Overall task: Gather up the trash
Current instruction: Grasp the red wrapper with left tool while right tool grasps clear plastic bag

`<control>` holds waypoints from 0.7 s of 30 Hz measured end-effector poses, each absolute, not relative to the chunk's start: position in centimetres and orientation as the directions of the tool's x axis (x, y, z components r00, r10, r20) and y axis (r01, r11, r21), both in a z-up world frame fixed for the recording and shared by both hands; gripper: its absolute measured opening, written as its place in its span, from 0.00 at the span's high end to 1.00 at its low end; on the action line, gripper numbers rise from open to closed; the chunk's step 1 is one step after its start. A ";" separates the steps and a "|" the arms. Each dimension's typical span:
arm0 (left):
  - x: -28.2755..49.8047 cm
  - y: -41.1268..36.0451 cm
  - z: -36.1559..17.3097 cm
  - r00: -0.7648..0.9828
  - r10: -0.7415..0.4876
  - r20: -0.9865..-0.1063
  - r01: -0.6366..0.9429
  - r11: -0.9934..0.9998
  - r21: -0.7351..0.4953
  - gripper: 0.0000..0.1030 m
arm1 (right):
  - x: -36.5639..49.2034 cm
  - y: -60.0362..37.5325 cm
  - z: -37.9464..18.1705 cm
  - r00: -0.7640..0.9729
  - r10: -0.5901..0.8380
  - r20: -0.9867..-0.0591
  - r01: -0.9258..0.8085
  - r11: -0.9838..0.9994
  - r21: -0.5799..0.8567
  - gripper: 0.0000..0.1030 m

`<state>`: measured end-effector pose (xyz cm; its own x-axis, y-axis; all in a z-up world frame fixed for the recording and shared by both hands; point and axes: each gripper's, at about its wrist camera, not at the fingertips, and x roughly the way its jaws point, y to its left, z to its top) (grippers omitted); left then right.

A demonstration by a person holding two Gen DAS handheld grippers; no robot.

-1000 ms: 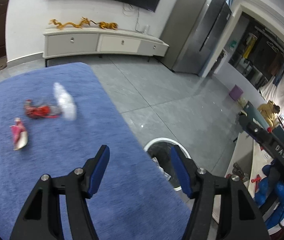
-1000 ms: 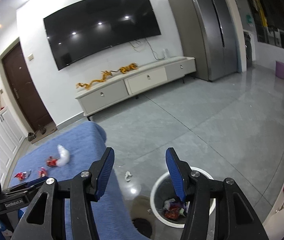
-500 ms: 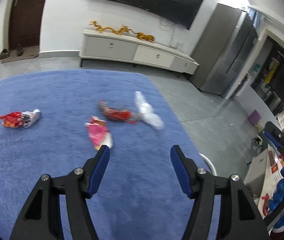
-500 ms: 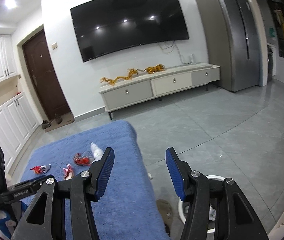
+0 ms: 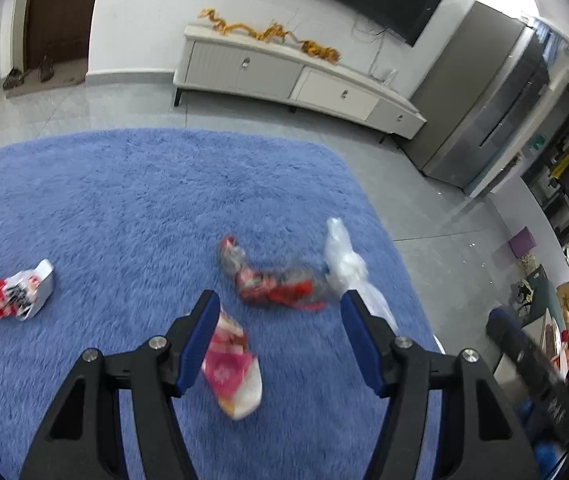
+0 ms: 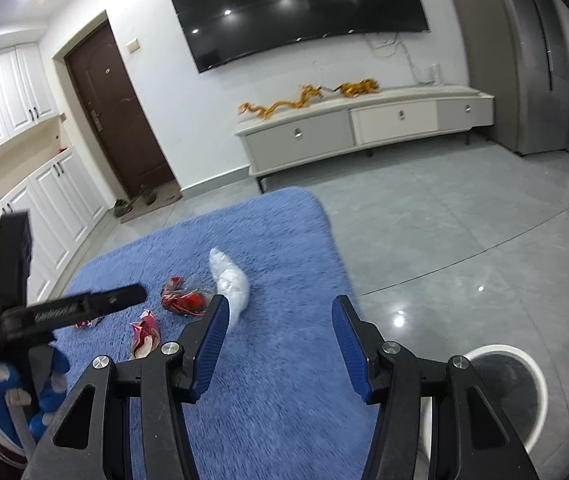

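While both tools hang over the blue rug, the entries run as follows.

Left wrist view, left gripper [image 5: 280, 338]: fingers spread wide apart, nothing between the pads; it hangs low above the rug [image 5: 132, 208], judged to be lining up a pick.
Left wrist view, pink wrapper [image 5: 233, 368]: nearest piece of trash, lying just beside the left finger and partly inside the gap, so the likely first target.
Left wrist view, red wrapper [image 5: 272, 284]: crumpled, a little farther off, touching the white bag.
Left wrist view, white bag [image 5: 344, 264]: at the right edge of the rug, its near end hidden behind the right finger.
Left wrist view, red-and-white packet [image 5: 16, 292]: far left on the rug, well apart from the others.

Right wrist view, right gripper [image 6: 280, 338]: fingers likewise apart and empty, held above the rug's right edge.
Right wrist view, bin [image 6: 524, 392]: white, round, on the grey floor at near right, just beside the rug; presumably placed there so each piece travels a short way.
Right wrist view, white bag [image 6: 232, 276]: just beyond the left finger's tip.
Right wrist view, contents of bin: too blurred to tell.
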<state>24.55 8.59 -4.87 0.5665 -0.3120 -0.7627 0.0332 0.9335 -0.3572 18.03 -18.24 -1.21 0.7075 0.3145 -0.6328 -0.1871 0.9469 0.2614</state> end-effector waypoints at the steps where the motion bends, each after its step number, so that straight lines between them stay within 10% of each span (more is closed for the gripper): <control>1: 25.2 8.6 -5.2 0.558 -0.307 -0.771 0.022 0.934 -0.356 0.41 | 18.4 -17.9 -1.5 0.701 0.323 -0.636 -0.195 0.944 0.265 0.51; 21: 32.3 8.2 -9.4 0.437 -0.318 -0.841 -0.005 0.935 -0.356 0.60 | 26.1 -12.7 -6.8 0.580 0.424 -0.695 -0.256 0.905 0.339 0.57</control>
